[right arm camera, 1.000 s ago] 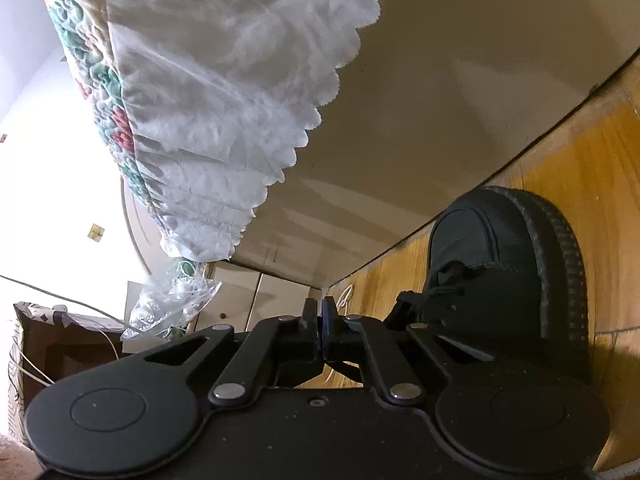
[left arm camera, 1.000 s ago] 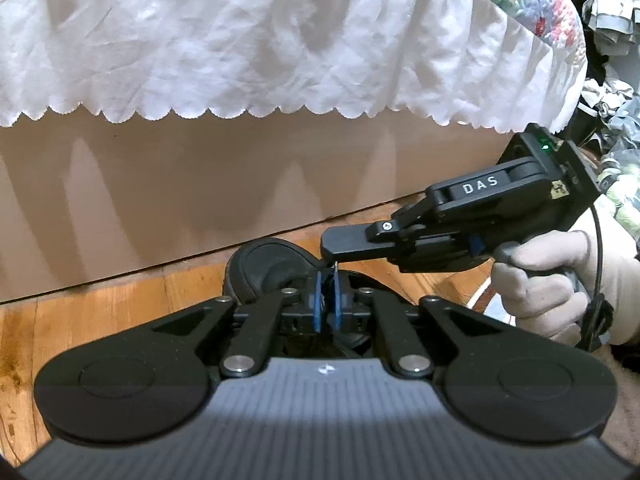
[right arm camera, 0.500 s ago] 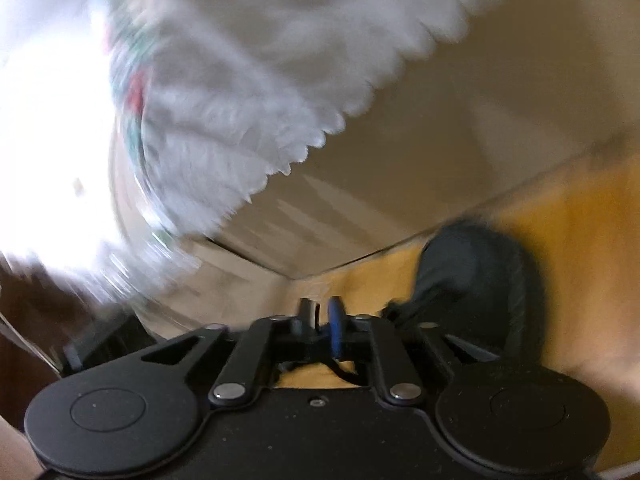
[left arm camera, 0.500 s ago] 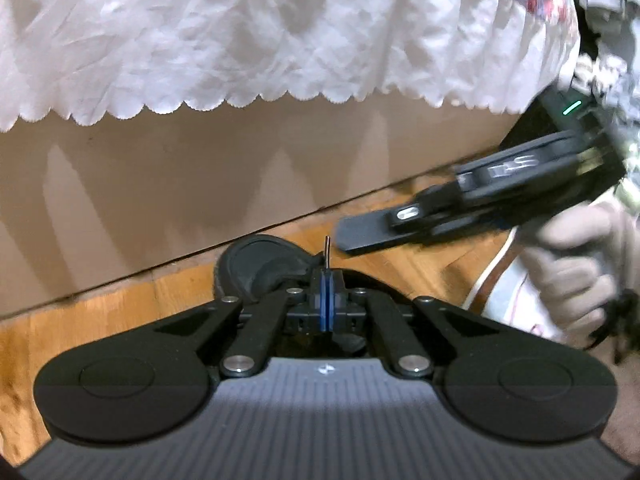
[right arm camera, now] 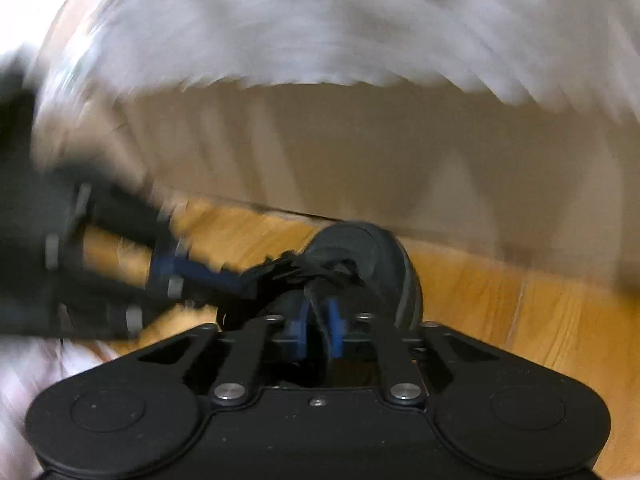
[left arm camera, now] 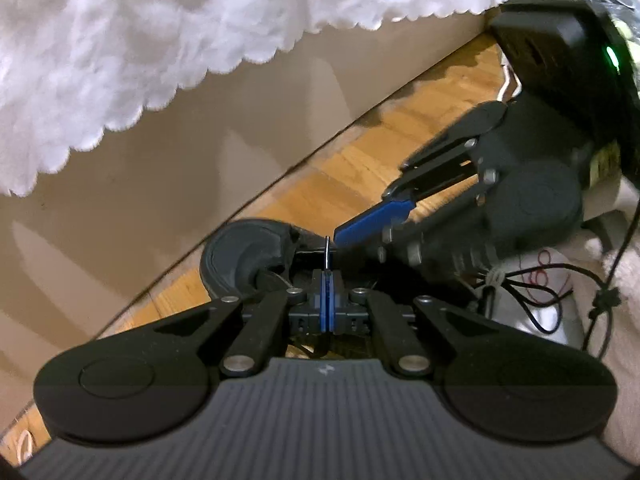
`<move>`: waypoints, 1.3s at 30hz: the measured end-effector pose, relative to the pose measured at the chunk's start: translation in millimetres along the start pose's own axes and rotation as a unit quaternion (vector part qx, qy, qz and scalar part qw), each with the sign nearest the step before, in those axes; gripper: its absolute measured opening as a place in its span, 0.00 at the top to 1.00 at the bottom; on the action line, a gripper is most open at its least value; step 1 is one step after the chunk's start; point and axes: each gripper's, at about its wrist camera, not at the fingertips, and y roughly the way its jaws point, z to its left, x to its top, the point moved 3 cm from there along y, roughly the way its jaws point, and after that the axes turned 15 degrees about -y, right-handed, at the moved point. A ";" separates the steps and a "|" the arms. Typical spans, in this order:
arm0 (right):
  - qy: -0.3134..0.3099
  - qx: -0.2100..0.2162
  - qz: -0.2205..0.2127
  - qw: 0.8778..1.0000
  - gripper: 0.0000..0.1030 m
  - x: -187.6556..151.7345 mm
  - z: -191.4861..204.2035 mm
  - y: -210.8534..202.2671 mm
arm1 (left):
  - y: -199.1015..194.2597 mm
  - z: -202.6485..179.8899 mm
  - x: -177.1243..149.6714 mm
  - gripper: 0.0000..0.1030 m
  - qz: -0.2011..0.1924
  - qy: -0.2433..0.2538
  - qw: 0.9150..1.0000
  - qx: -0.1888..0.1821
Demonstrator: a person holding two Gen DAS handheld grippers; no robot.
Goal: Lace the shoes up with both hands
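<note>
A black shoe [left arm camera: 244,256] lies on the wooden floor, toe towards the bed. In the left wrist view my left gripper [left arm camera: 327,280] is shut on the tip of a black lace [left arm camera: 327,250], which sticks up from between its blue pads. My right gripper [left arm camera: 362,216] reaches in from the right, one blue pad close to that lace tip. The right wrist view is blurred. It shows the shoe [right arm camera: 372,248] and its bunched laces [right arm camera: 304,268] just ahead of my right gripper [right arm camera: 317,320], which is open. The left gripper [right arm camera: 208,276] comes in from the left.
A white scalloped bed skirt [left arm camera: 168,40] hangs over the beige bed base [left arm camera: 160,184] just behind the shoe. Wooden floor [left arm camera: 400,132] runs along it. A gloved hand [left arm camera: 616,264] and black cables [left arm camera: 560,280] sit at the right.
My left gripper closed on the lace tip. My right gripper opened its pads, swung round fast and came in low beside the left one, near the shoe's laces.
</note>
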 end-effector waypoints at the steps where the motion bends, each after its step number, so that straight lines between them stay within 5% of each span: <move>1: 0.086 0.033 -0.011 0.996 0.90 -6.4 -20.3 0.6 | 4.5 1.8 0.6 0.99 0.006 -0.008 1.000 -0.002; 4: 0.230 0.086 -0.033 0.969 0.91 -24.1 -61.7 -1.4 | 16.4 7.1 2.0 0.99 0.019 -0.023 1.000 -0.003; 12: 0.283 0.109 -0.036 0.952 0.89 -35.8 -70.0 -0.3 | 28.6 6.1 10.7 0.99 0.057 -0.023 0.998 -0.033; 25: 0.242 0.087 -0.031 0.966 0.83 -31.6 -61.6 -2.2 | 42.6 13.4 35.3 0.99 0.141 -0.095 0.985 -0.019; 32: 0.225 0.081 -0.030 0.971 0.83 -29.7 -59.9 -2.9 | 29.1 -10.8 56.2 0.99 0.150 0.038 0.988 0.005; 39: 0.228 0.083 -0.029 0.970 0.81 -30.2 -61.0 -2.4 | 34.4 -0.9 56.4 0.99 0.190 0.071 0.979 -0.015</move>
